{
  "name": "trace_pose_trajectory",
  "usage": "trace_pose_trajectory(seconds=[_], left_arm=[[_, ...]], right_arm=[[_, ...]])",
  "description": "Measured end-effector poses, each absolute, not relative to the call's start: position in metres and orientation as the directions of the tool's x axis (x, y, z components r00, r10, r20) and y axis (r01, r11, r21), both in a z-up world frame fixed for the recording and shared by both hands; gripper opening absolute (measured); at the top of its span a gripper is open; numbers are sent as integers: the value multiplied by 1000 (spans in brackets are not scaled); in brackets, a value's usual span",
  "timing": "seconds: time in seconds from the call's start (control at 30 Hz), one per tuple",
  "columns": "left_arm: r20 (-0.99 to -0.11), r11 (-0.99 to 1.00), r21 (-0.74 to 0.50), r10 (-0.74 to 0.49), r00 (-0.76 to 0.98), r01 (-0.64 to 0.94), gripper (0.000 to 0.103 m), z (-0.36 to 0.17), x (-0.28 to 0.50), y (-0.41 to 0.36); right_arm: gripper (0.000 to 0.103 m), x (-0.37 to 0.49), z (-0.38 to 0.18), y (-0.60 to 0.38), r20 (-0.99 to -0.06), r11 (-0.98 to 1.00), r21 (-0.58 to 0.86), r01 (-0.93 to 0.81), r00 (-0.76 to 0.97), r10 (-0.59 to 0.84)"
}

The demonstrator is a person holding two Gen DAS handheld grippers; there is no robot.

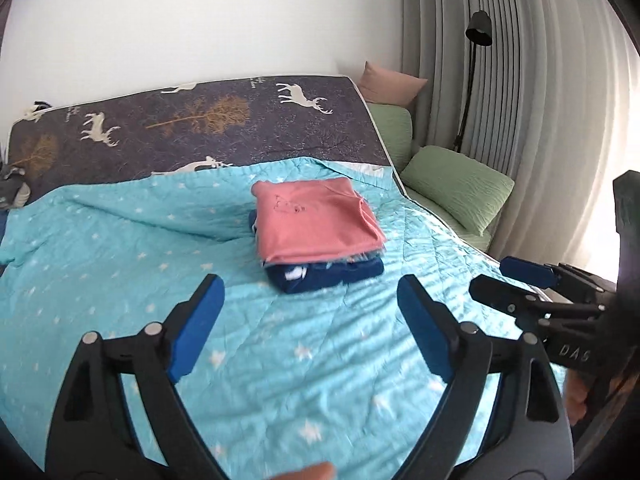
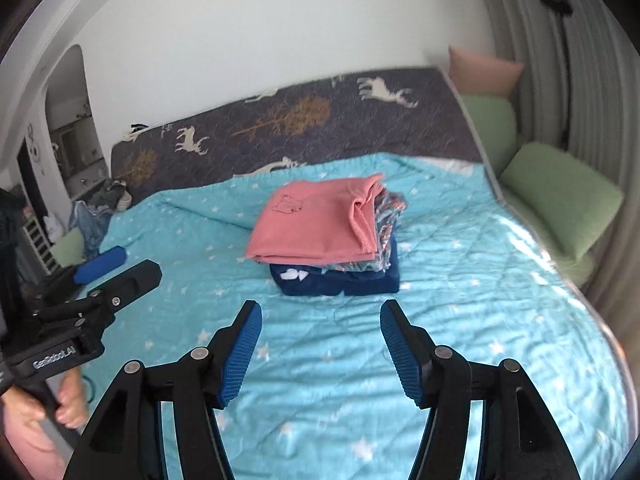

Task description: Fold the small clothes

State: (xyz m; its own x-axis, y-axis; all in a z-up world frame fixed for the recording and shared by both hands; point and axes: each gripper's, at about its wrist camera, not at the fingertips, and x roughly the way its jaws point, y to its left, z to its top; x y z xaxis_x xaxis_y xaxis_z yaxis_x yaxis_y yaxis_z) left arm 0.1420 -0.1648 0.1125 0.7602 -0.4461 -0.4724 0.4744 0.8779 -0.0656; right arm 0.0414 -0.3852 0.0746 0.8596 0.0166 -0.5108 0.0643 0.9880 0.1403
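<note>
A stack of folded small clothes sits on the turquoise star quilt (image 1: 120, 248). A pink folded top (image 1: 316, 220) lies on it, over patterned pieces and a navy garment (image 1: 328, 274). The stack also shows in the right wrist view: the pink top (image 2: 312, 228), the navy garment (image 2: 340, 280). My left gripper (image 1: 310, 292) is open and empty, short of the stack. My right gripper (image 2: 320, 316) is open and empty, also short of the stack. Each gripper shows in the other's view: the right one (image 1: 504, 276) and the left one (image 2: 128, 262).
A dark deer-print sheet (image 1: 200, 128) covers the far part of the bed. Green pillows (image 1: 456, 184) and a pink pillow (image 1: 392, 84) lie at the right by grey curtains (image 1: 520, 80) and a black floor lamp (image 1: 478, 32). Loose clothes (image 2: 96, 208) lie at the bed's far left.
</note>
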Motion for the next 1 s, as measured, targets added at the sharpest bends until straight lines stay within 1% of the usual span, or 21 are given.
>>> trace_pose_trajectory(seconds=[0.13,0.2,0.27,0.37,0.53,0.8,1.0], left_arm=[[-437,898,-50,-414,799,438,91,122,108,-147],[-421,909,-34,-390,819,416,96,122,95,-143],[-409,927,1,-342,846,375,97,122,85,-140],[-394,932,26,-324,860,362,97,120,74,-137],[-405,925,32,-334,851,378,97,117,61,-137],[-417,926,45,-323,849,374,97,114,52,-142],[-431,923,49,-324,842,381,97,112,51,-145]], right_arm=[[70,8,81,-369,-465,987,143,71,885,3],[71,-6,83,-363,-448,987,142,81,894,-9],[71,-14,83,-360,-444,985,148,87,896,-12],[71,-19,80,-359,-459,981,169,93,889,-5],[71,-29,80,-351,-457,982,140,126,888,-49],[72,-37,79,-340,-451,988,104,118,891,-59],[72,-37,77,-343,-456,986,115,120,888,-55]])
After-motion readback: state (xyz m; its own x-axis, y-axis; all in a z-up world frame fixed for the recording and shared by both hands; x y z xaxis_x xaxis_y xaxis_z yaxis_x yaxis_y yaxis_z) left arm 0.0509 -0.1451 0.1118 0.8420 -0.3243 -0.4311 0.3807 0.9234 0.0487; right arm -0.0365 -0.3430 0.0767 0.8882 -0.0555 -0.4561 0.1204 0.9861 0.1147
